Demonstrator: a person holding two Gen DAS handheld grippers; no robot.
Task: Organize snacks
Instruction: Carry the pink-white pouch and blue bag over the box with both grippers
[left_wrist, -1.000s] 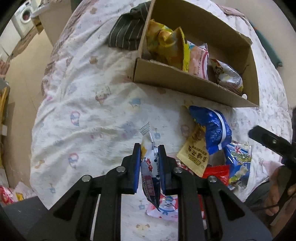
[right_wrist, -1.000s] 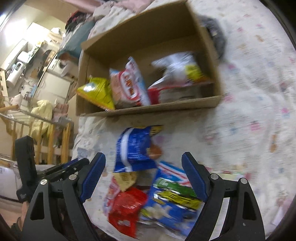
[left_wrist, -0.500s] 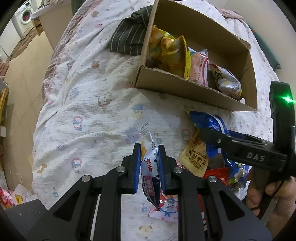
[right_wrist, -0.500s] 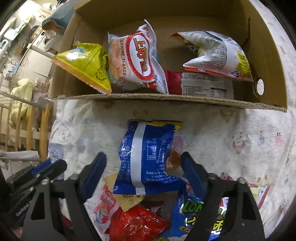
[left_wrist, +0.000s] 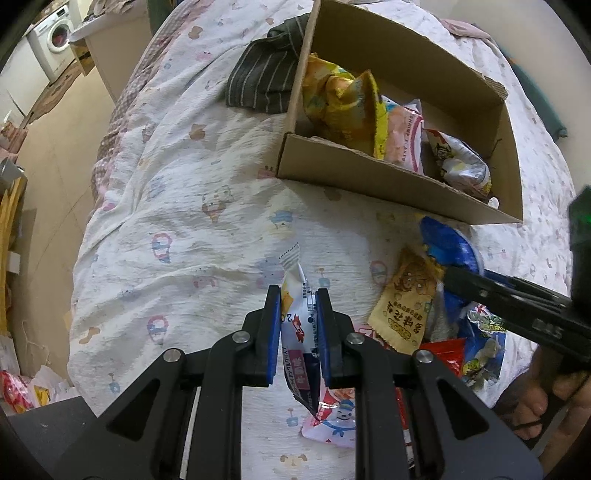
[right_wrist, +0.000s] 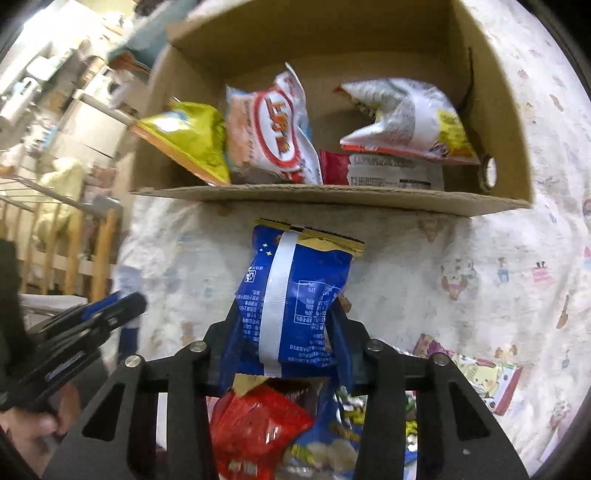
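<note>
My left gripper (left_wrist: 297, 295) is shut on a small white and blue snack packet (left_wrist: 299, 328), held above the bed. My right gripper (right_wrist: 284, 314) is shut on a blue snack bag (right_wrist: 291, 295) with a white seam, just in front of the cardboard box (right_wrist: 332, 194). The box (left_wrist: 388, 181) holds a yellow bag (right_wrist: 192, 140), a white and red shrimp flakes bag (right_wrist: 273, 133), a white bag (right_wrist: 402, 118) and a red and white packet (right_wrist: 384, 173). A red bag (right_wrist: 255, 424) lies under the right gripper. The right gripper also shows in the left wrist view (left_wrist: 458, 280).
Loose snacks lie on the patterned bedsheet (left_wrist: 184, 221): a yellow-brown packet (left_wrist: 402, 302), a blue and green bag (left_wrist: 484, 343), a white packet (left_wrist: 332, 417). A dark striped cloth (left_wrist: 266, 81) lies left of the box. The bed edge drops to the floor at left.
My right gripper has moved forward over the blue bag and closed on it. My left gripper has kept its hold on the small packet, almost still.
</note>
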